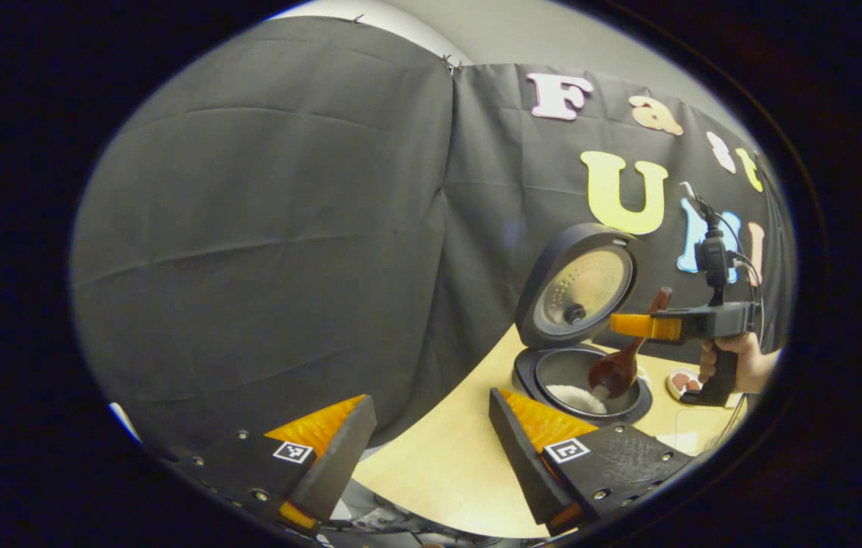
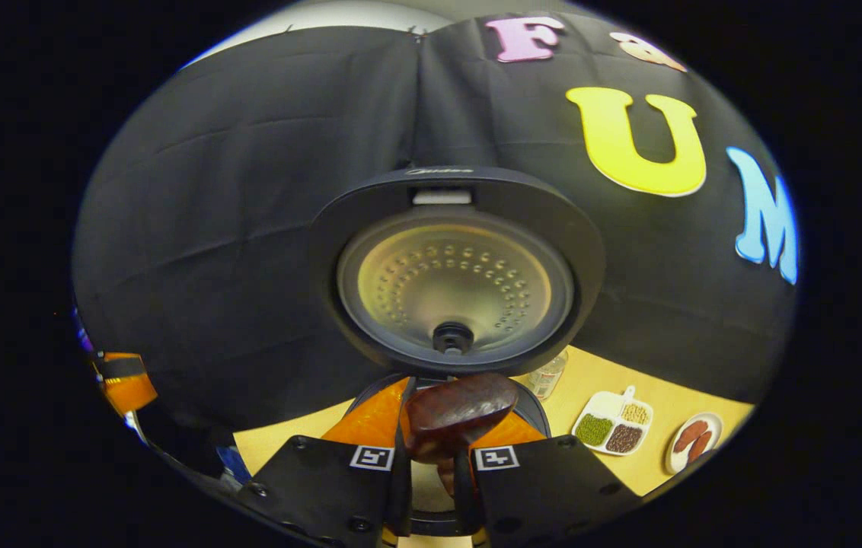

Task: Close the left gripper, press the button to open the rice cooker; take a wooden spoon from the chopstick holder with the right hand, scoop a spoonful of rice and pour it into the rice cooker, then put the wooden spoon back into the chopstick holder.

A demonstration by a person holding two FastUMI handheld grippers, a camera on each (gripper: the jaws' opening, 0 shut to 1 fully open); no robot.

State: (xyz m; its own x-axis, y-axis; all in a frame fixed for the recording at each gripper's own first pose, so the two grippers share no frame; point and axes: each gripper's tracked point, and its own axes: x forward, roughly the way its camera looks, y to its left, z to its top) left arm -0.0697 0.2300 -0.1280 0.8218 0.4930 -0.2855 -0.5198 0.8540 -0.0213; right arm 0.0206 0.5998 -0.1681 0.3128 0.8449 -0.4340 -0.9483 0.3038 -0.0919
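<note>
The dark rice cooker [image 1: 553, 377] stands open on the wooden table, its lid [image 1: 579, 285] raised. A heap of white rice [image 1: 576, 397] lies in its inner pot. A dark wooden spoon [image 1: 617, 369] is tipped into the pot, bowl down, touching the rice. My right gripper [image 1: 629, 325], held by a hand [image 1: 747, 361], is shut on the spoon's handle. In the right gripper view the spoon [image 2: 461, 411] is clamped between my right gripper [image 2: 438, 430], just under the lid [image 2: 454, 281]. My left gripper [image 1: 427, 457] hangs open over the table's left edge, away from the cooker, holding nothing.
Right of the cooker lie a divided plate [image 2: 614, 426] of beans and a small plate [image 2: 690, 438] with reddish pieces. A clear bottle [image 2: 549, 373] stands behind the cooker. The left gripper [image 2: 122, 380] shows at the far left. The black cloth wall runs close behind.
</note>
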